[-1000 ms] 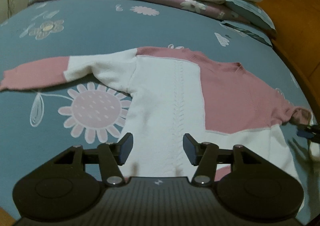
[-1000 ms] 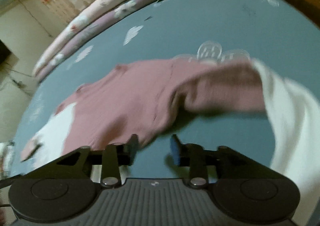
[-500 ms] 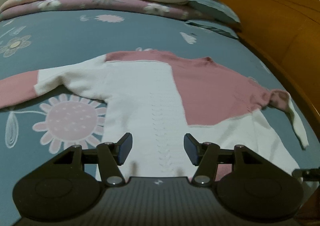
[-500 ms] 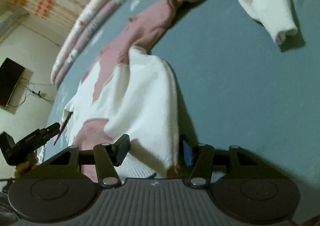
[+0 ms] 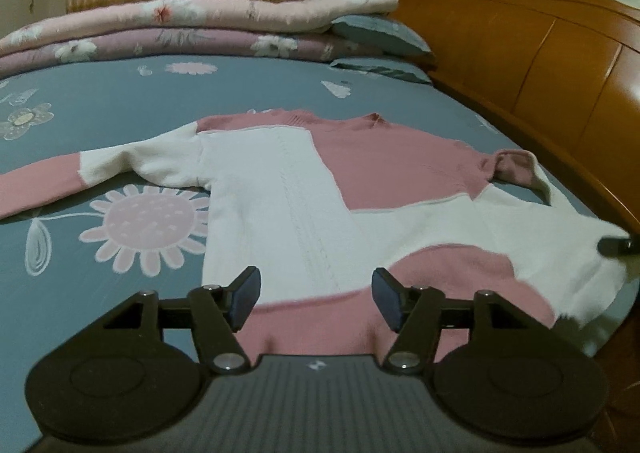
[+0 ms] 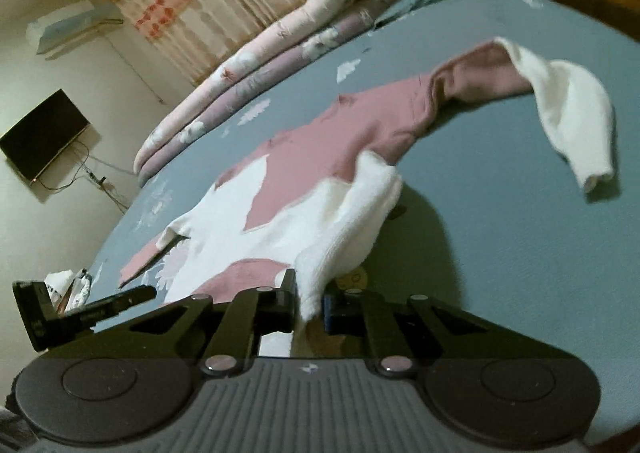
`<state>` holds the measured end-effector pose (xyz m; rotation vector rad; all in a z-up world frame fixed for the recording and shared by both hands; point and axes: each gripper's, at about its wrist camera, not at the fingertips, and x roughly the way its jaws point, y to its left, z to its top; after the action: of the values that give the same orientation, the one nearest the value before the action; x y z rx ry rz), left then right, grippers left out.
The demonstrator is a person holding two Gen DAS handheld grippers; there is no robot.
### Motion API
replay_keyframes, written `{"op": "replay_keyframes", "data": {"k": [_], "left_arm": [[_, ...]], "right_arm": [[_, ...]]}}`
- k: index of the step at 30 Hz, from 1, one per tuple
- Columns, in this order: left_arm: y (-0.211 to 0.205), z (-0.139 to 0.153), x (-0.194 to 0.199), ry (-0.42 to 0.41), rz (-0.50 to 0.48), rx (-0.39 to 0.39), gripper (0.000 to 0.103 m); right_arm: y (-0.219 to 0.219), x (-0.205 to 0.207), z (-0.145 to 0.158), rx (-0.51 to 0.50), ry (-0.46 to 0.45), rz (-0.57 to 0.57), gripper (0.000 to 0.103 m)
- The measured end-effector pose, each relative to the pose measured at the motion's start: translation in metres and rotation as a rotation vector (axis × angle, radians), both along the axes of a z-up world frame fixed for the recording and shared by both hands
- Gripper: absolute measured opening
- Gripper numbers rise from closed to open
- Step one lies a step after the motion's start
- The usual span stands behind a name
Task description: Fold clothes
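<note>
My right gripper, empty and apart half a second ago, has clamped tight on the near right hem corner of the pink-and-white sweater; my left gripper has dropped toward the pink hem band, jaws opening, nothing pinched between them. Beyond, the sweater lies spread on the blue floral bedspread, both sleeves flung out, no fold made.
</note>
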<state>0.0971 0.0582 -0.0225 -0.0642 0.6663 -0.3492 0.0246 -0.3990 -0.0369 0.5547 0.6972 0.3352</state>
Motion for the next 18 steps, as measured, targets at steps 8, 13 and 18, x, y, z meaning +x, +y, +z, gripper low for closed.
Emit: {"op": "replay_keyframes", "data": {"k": [8, 13, 18], "left_arm": [[0.022, -0.001, -0.039, 0.010, 0.019, -0.054, 0.067], [0.040, -0.003, -0.043, 0.032, 0.061, -0.066, 0.067], [0.036, 0.002, -0.025, 0.028, 0.015, -0.059, 0.066]], "right_arm": [[-0.019, -0.018, -0.024, -0.108, 0.148, -0.088, 0.016], [-0.025, -0.036, -0.045, -0.114, 0.196, -0.181, 0.023], [-0.017, -0.037, -0.017, -0.208, 0.082, -0.178, 0.045]]}}
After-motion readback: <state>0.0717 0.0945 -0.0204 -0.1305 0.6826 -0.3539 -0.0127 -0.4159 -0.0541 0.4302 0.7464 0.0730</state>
